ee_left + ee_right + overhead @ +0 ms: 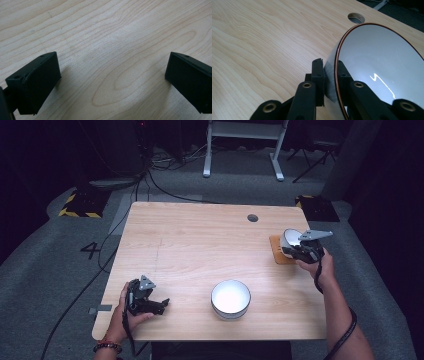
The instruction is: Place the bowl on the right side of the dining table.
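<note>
Held bowl: a white bowl (pixel 377 67) with a thin dark brown line along its rim, glossy inside with a streak of reflected light; its outer wall looks pale grey.
Held bowl, attitude: tipped on edge, its mouth facing sideways in the right gripper view.
Held bowl, place: in the high view it sits (pixel 291 239) at the right edge of the table (pixel 200 245), over an orange-brown mat (pixel 276 253) that lies flat there.
Right gripper (pixel 330 72): clamped on the bowl's rim, one jaw outside the wall and one inside, pads pressed against it.
Right hand (pixel 320 265): forearm comes up from the lower right corner, wrist reaching in toward the table edge, gripper (pixel 302 247) pointing left toward the bowl.
Second bowl (pixel 230 299): white, upright, standing near the front edge of the table, well apart from the held one.
Left gripper (pixel 112 75): jaws spread wide, bare wood between them, nothing held.
Left hand (pixel 131 306): low at the front left corner of the table, gripper (pixel 150 302) pointing right, toward the upright bowl.
Table hole (pixel 252 218): a round cable hole near the far edge.
</note>
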Tool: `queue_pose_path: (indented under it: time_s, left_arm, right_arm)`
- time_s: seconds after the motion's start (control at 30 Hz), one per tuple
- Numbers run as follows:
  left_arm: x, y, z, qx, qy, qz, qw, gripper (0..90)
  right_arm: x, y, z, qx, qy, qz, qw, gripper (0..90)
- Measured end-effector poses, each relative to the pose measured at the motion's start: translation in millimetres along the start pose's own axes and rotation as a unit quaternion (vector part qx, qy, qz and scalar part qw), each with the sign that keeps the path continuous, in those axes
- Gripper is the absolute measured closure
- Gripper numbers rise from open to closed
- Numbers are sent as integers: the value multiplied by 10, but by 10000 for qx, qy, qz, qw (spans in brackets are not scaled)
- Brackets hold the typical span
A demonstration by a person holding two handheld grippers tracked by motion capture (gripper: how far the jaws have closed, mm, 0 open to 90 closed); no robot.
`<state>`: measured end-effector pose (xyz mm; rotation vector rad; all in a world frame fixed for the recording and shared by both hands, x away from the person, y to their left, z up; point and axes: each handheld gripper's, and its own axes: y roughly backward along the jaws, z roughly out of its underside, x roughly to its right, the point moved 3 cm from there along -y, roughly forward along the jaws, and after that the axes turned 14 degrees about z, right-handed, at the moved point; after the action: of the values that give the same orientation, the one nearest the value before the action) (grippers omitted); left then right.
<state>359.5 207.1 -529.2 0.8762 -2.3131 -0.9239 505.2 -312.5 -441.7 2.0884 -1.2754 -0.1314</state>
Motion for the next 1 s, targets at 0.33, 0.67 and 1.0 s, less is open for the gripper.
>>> queue_pose_path:
  time_s: [0.33, 0.67, 1.0]
  left_arm:
    - [-1, -1, -1, 8, -11, 1, 10000, 0]
    - [0, 0, 0, 0, -2, 0, 10000, 0]
    - [-1, -1, -1, 6, -10, 3, 10000, 0]
  right_arm:
    - [91, -106, -2, -183, 12, 122, 9998, 815]
    - [127, -252, 5, -375, -36, 248, 9990, 815]
    - [153, -363, 44, -561, -48, 438, 9975, 814]
